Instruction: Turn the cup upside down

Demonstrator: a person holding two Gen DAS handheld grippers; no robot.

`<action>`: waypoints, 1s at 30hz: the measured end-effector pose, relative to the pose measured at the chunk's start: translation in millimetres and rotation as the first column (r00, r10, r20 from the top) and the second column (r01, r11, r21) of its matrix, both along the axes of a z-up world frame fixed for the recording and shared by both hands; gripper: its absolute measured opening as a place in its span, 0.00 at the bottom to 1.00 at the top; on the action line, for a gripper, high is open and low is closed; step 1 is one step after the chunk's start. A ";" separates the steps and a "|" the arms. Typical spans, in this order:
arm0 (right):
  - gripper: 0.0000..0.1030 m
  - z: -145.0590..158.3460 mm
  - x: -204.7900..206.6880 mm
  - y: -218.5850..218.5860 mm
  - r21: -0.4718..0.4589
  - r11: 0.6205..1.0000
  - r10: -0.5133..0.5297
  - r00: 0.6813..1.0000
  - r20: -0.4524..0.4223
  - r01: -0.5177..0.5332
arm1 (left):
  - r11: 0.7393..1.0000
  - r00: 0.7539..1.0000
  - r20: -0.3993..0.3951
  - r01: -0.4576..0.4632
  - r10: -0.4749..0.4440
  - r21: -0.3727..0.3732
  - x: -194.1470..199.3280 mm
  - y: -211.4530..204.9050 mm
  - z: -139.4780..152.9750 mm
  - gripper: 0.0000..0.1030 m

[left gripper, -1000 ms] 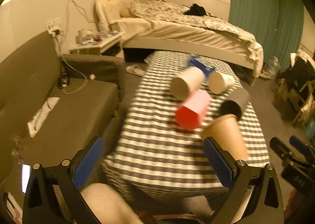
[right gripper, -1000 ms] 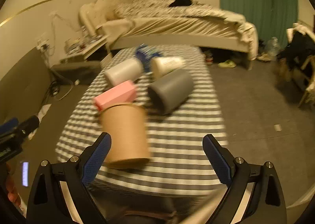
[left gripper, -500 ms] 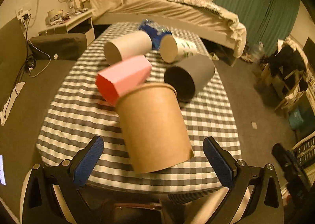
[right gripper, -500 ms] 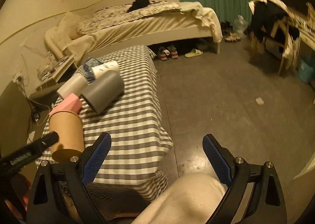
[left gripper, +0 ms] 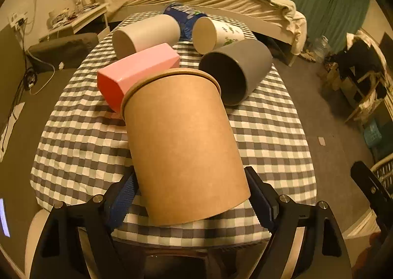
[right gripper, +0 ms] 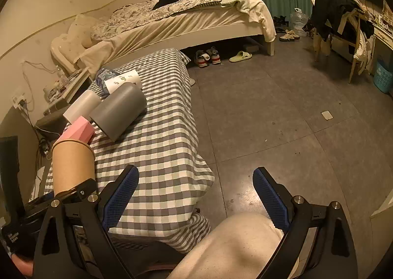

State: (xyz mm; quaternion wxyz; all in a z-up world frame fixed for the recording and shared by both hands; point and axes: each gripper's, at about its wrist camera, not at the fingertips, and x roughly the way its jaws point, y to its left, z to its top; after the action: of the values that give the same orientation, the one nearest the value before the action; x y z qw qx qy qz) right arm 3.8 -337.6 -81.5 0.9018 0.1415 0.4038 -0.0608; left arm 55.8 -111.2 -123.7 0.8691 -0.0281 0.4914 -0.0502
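A brown paper cup (left gripper: 181, 141) stands near the front edge of the checkered table (left gripper: 267, 136), rim up. My left gripper (left gripper: 189, 195) is shut on its lower body, a blue pad against each side. The cup also shows in the right wrist view (right gripper: 72, 165), with the left gripper (right gripper: 66, 193) at its base. My right gripper (right gripper: 195, 195) is open and empty, off the table's right side, over the floor and a knee.
Behind the brown cup lie a pink box (left gripper: 137, 71), a grey cup (left gripper: 235, 70), a white cup (left gripper: 145, 34), a printed paper cup (left gripper: 216, 33) and a blue packet (left gripper: 183, 15). A bed (right gripper: 176, 23) stands beyond; a chair with clothes (right gripper: 341, 14) is at the right.
My left gripper swung right to the brown cup, moved in around it and closed on its lower body. My right gripper swung away to the right, off the table.
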 end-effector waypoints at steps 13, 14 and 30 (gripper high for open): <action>0.92 -0.1 3.4 19.1 -0.023 0.999 0.033 0.999 -0.002 -0.033 | 0.996 0.992 0.098 0.079 -0.082 0.035 -11.7 9.6 43.3 0.81; 0.92 0.7 3.7 21.7 -0.027 0.999 0.038 0.999 -0.001 -0.038 | 0.996 0.991 0.099 0.082 -0.085 0.033 -11.5 9.7 44.7 0.80; 0.92 0.5 3.1 27.7 -0.035 0.998 0.054 0.999 -0.006 -0.054 | 0.996 0.995 0.045 0.088 -0.089 0.011 -0.4 19.3 25.9 0.80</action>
State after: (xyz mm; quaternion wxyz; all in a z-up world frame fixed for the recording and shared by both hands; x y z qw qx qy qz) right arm 6.8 -309.9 -81.1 0.9045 0.1144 0.4085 -0.0440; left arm 55.5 -91.9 -97.8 0.8770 -0.0012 0.4725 -0.0871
